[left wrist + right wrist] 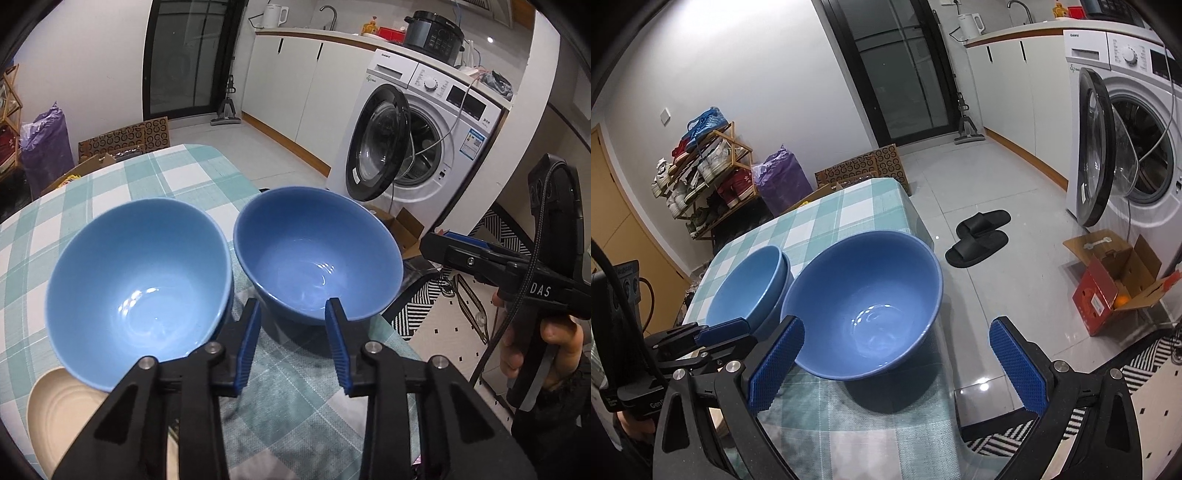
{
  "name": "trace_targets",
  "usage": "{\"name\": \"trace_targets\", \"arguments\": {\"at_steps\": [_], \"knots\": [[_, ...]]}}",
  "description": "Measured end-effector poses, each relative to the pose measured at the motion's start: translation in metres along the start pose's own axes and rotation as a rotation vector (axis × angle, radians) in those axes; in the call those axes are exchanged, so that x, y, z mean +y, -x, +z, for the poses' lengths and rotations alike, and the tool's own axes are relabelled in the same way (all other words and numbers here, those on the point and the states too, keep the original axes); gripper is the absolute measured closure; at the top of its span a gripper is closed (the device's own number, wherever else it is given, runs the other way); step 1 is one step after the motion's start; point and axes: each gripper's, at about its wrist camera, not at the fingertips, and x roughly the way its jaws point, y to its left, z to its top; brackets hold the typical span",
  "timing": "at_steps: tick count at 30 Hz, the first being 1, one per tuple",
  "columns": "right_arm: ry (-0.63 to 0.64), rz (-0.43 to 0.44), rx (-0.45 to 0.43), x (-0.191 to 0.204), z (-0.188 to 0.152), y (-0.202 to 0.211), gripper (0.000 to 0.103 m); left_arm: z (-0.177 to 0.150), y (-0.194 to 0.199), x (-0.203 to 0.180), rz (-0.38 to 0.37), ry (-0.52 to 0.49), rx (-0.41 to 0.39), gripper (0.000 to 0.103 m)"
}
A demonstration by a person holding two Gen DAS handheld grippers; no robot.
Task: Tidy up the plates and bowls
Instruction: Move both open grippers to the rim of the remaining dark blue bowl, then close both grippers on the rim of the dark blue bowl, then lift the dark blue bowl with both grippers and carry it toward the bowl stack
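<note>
Two blue bowls stand side by side on the green-checked table (110, 184). The left bowl (140, 280) (746, 288) seems to be nested in a second one. The right bowl (317, 254) (864, 306) stands near the table's right edge. My left gripper (293, 314) (750, 332) hovers between the bowls at their near rims. Its fingers stand apart, and the right fingertip (334, 306) overlaps the right bowl's rim without pressing on it. My right gripper (897, 321) (443, 240) is wide open, low in front of the right bowl. A beige plate (55, 413) lies partly under the left bowl.
A washing machine (424, 147) (1137, 147) with its door open stands to the right of the table. On the floor lie black slippers (979, 240) and an open cardboard box (1115, 288). A shoe rack (701, 177) and a purple bag (783, 177) stand beyond the table.
</note>
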Motion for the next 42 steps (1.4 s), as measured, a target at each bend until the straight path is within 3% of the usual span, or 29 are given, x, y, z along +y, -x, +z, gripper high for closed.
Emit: {"name": "trace_targets", "arguments": {"at_steps": [15,19,42], "knots": [[-0.021,-0.016,0.039,-0.009,0.006,-0.033,0.003,0.002,-0.022,0.005,0.014,0.063,0.056,0.068],[-0.029,-0.011,0.054,-0.010,0.008,-0.046,0.018,0.004,-0.025,0.002,0.017,0.059,0.054,0.068],[-0.012,-0.003,0.048,-0.010,0.027,-0.090,0.058,0.011,-0.035,-0.001,0.056,0.036,0.060,0.068]]}}
